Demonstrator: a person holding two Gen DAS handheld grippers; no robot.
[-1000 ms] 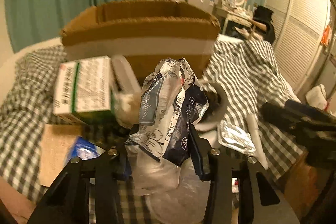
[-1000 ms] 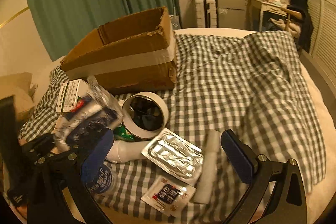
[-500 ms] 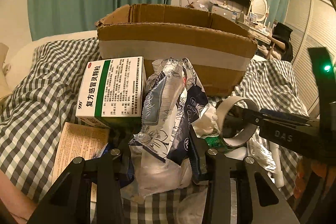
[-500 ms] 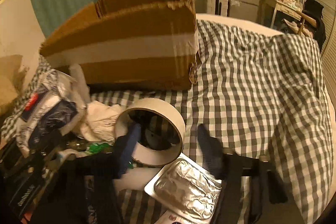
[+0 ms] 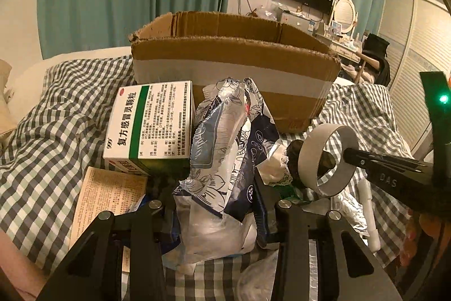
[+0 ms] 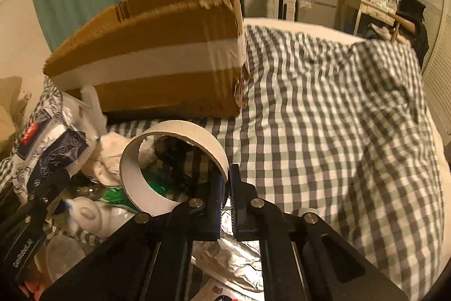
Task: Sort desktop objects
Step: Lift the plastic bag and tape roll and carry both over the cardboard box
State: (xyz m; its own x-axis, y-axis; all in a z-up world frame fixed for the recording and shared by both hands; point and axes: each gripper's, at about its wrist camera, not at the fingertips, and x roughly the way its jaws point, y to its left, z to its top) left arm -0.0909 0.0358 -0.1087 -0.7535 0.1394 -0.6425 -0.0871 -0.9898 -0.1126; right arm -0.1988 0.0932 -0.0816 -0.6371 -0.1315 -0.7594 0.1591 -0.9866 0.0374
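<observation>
A crumpled blue-and-white plastic bag (image 5: 222,137) stands up between the pads of my left gripper (image 5: 217,196), which is shut on it. The bag (image 6: 50,143) also shows at the left of the right wrist view. A white tape roll (image 6: 194,131) stands on its edge on the checked bedspread. My right gripper (image 6: 227,182) is shut on the roll's near wall, one finger inside the ring and one outside. In the left wrist view the tape roll (image 5: 327,160) hangs on the tip of the right gripper (image 5: 349,153). An open cardboard box (image 5: 234,66) sits just behind both.
A white-and-green medicine box (image 5: 146,126) leans by the bag, with a paper leaflet (image 5: 110,196) below it. A foil blister pack (image 6: 239,264), a white bottle (image 6: 84,213) and tissue lie under the grippers. The checked bedspread (image 6: 338,131) stretches right. A wardrobe and dresser stand behind.
My right gripper has come forward to the tape roll and closed from wide open onto its wall. The left gripper keeps its hold on the bag and has barely shifted.
</observation>
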